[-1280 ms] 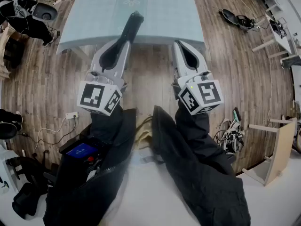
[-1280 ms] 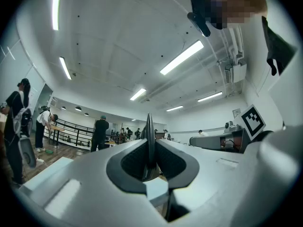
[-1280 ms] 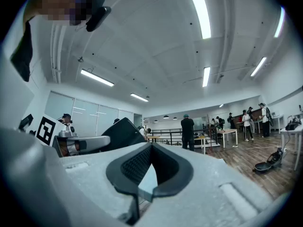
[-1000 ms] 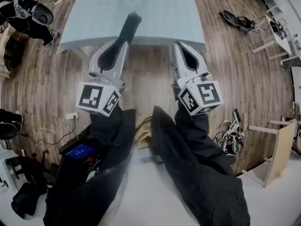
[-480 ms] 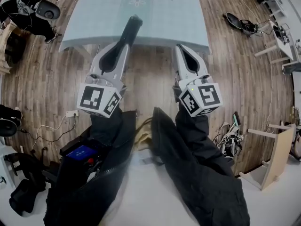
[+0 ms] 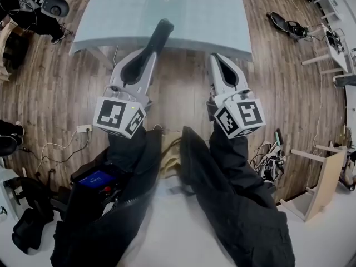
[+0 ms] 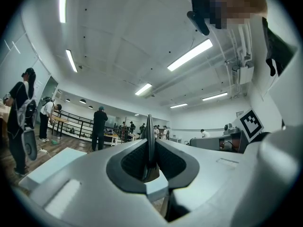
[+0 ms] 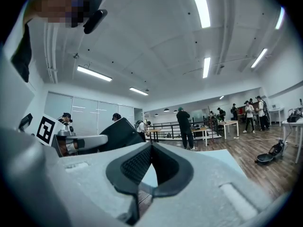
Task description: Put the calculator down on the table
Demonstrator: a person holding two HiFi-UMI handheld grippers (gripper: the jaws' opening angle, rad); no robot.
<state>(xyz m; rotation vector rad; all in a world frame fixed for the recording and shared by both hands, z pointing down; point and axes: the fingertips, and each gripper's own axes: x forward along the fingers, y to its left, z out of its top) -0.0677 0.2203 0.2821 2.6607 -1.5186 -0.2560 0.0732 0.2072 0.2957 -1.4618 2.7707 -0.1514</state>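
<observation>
While the left gripper (image 6: 149, 53) pinches a thin, dark, slab-shaped calculator (image 6: 158, 35) between ribbed pads (image 7: 134, 163), the right gripper (image 6: 218, 59) is pressed closed, empty; a smooth pale-blue table (image 6: 211, 15) lies just ahead.

Pale green table (image 6: 196, 22) on a wood-plank floor (image 6: 61, 88)

left gripper (image 6: 149, 52) with calculator (image 6: 159, 32) and right gripper (image 6: 216, 57) slightly lower, table (image 6: 211, 15) slid toward frame top
</observation>
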